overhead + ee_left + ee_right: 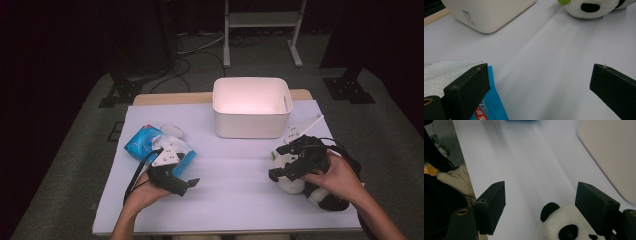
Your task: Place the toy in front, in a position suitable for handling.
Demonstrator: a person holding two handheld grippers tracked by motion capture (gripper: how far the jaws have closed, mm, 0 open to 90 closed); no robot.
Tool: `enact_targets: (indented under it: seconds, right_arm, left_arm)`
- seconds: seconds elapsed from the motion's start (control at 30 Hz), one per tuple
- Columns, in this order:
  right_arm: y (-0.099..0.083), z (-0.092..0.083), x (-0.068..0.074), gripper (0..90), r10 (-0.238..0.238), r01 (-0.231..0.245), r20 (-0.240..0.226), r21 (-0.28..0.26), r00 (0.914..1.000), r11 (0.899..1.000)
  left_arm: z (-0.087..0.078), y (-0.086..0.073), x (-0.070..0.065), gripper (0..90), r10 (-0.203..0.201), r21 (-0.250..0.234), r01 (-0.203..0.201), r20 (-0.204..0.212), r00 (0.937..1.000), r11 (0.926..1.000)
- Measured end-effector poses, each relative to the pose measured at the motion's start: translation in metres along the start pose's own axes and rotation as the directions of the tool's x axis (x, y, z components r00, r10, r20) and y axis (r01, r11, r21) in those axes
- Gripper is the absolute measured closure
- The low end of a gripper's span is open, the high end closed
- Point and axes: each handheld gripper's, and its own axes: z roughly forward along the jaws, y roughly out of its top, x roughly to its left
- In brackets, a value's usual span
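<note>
Right gripper [540, 207] poised over panda plush [564, 225], jaws spread, likely about to grasp; needs lowering and closing. Left gripper [540, 82] spread beside blue packet [490, 107].

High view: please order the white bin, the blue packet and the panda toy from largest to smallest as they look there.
1. White bin, clearly the largest.
2. Blue packet and panda toy: they look about alike, and each is partly hidden by a gripper, so I do not rank them.
</note>
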Motion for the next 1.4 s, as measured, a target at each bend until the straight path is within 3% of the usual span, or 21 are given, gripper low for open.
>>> enact_targets:
  seconds: [0.73, 1.4]
  right_arm:
    - [-0.025, -0.037, -0.019, 23.2, 0.046, -0.048, 0.068, 0.036, 0.9966, 0.998]
    - [-0.058, -0.042, -0.032, 24.8, 0.094, -0.103, 0.098, 0.089, 0.9908, 0.991]
  left_arm:
    - [0.001, 0.0, 0.0, 2.2, -0.002, 0.006, 0.002, 0.006, 1.0, 1.0]
    - [0.001, 0.0, 0.0, 2.2, -0.001, 0.01, 0.001, 0.004, 1.0, 1.0]
